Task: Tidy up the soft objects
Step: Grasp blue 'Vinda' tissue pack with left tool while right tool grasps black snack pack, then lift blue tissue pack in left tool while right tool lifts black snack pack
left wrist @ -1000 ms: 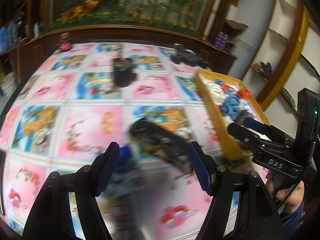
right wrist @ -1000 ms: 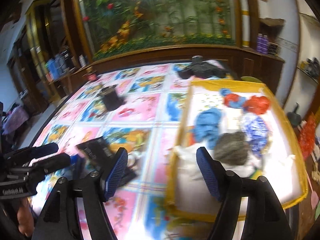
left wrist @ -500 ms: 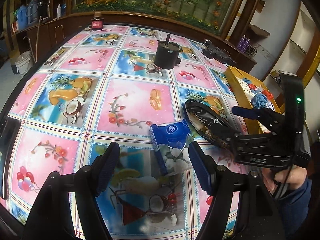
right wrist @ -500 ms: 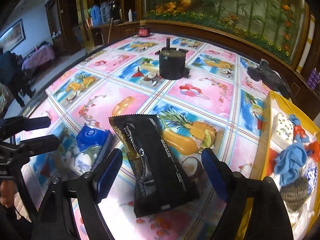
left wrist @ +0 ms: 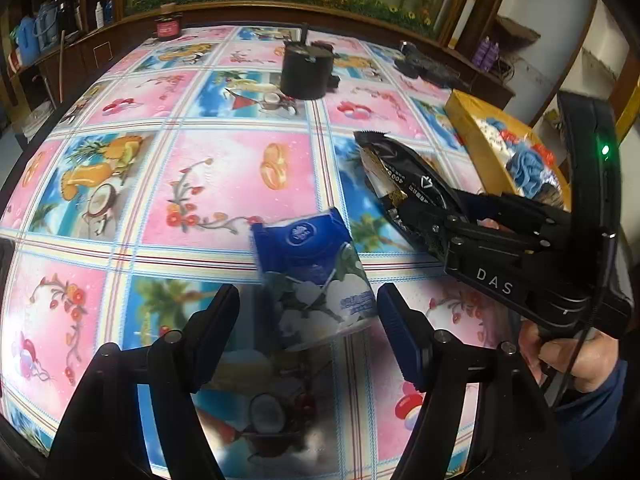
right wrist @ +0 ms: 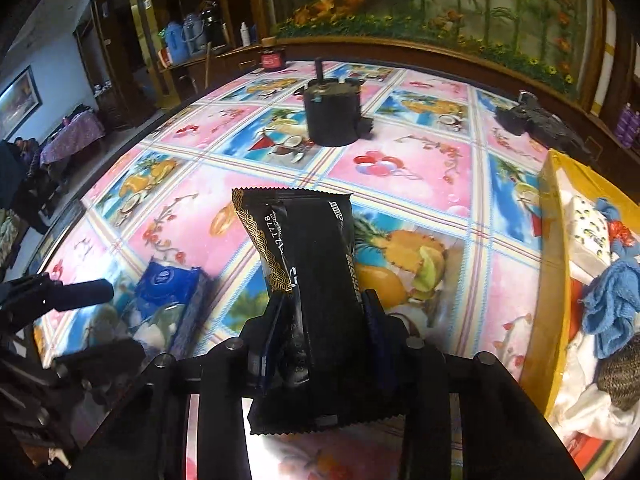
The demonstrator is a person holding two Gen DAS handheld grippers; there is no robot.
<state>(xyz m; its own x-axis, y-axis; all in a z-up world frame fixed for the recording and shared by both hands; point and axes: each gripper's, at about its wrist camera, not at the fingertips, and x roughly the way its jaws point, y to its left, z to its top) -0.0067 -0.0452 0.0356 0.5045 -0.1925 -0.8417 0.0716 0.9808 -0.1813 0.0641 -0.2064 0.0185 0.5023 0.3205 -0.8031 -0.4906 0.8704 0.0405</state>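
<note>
Black wipes pack (right wrist: 316, 280) sits clenched in the right tool (right wrist: 324, 320), presumably bound for the yellow tray (right wrist: 550, 280) beside it; the left tool (left wrist: 308, 312) gapes around the blue tissue pack (left wrist: 312, 268).

black rigs, blue pads

both grippers are matte black with round silver screw heads at the joints. the left gripper (left wrist: 308, 320) carries ribbed blue pads (left wrist: 394, 322). the right gripper (left wrist: 404, 210) body shows white "das" lettering, a green light and a thin black cable. the right hand (left wrist: 568, 354) is bare skin above a blue sleeve.
</note>
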